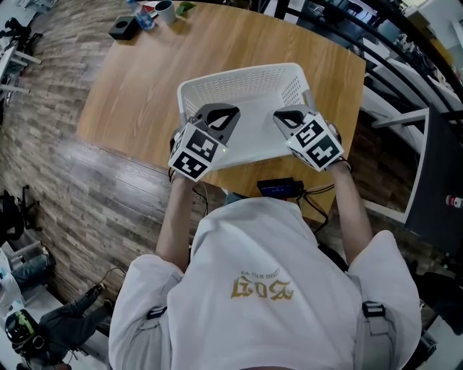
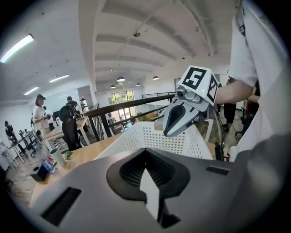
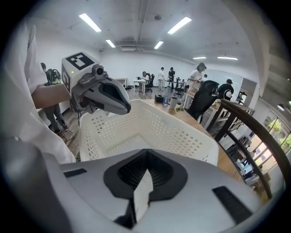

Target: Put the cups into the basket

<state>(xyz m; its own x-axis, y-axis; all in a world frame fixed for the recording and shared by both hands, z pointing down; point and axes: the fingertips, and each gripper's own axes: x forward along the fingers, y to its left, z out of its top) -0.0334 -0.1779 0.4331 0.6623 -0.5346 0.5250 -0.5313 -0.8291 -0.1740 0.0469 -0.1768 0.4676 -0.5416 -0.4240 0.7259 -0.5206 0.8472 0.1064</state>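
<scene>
A white perforated basket [image 1: 239, 76] sits over the near edge of the round wooden table [image 1: 130, 94], and no cup shows inside it. My left gripper [image 1: 219, 117] is shut on its near rim at the left. My right gripper [image 1: 289, 117] is shut on the same rim at the right. In each gripper view a white strip of the rim is pinched between the dark jaws, with the basket [image 2: 150, 139] [image 3: 154, 123] stretching ahead. One white cup [image 1: 165, 10] stands at the table's far left edge, far from both grippers.
A black box [image 1: 124, 27] and a blue item [image 1: 145, 18] lie beside the cup. A dark railing [image 3: 245, 127] runs along the table's right side. Several people stand at desks in the background. Black cables and a device [image 1: 278, 188] hang below the table's near edge.
</scene>
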